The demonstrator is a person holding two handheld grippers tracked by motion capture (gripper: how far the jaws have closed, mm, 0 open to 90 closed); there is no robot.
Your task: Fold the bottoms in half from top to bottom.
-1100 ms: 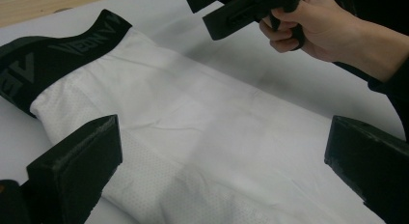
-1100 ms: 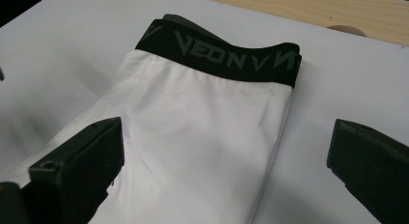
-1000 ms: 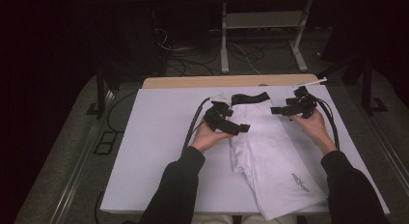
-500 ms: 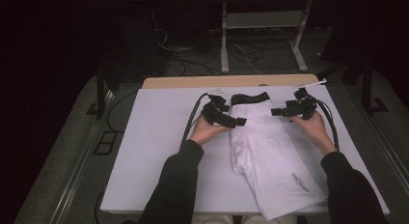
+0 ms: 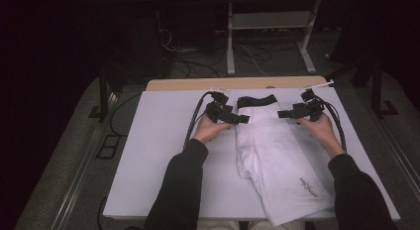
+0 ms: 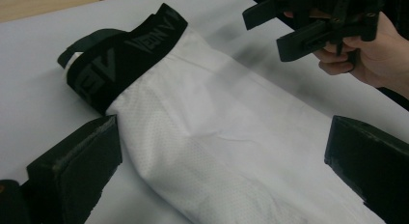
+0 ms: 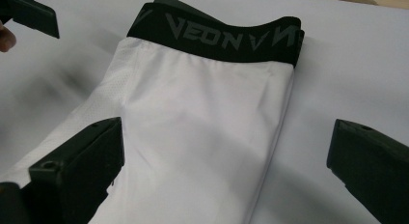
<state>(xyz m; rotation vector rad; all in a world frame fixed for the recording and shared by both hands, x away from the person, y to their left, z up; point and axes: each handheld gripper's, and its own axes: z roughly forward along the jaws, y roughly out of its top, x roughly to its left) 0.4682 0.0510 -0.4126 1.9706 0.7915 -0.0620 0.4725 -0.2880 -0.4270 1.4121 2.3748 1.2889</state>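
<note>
A pair of white leggings [image 5: 277, 160] with a black lettered waistband [image 5: 256, 100] lies folded lengthwise on the white table cover, waistband at the far end. My left gripper [image 5: 242, 119] hovers at the garment's left edge just below the waistband, jaws wide open and empty. My right gripper [image 5: 283, 113] is on the opposite side near the waistband's right end, also open with nothing held. In the left gripper view the leggings [image 6: 217, 151] run between the jaws, and the right gripper [image 6: 299, 26] shows beyond. The right gripper view has the waistband [image 7: 217, 38] ahead.
The white cover [image 5: 148, 160] spans the table, with a strip of bare wood [image 5: 198, 85] along the far edge. Cables trail from both grippers over the cover. A metal stand [image 5: 267, 36] and loose wires sit on the dark floor beyond.
My left gripper has moved slightly right and forward toward the waistband's left side. The right gripper has barely shifted. The leggings lie as before.
</note>
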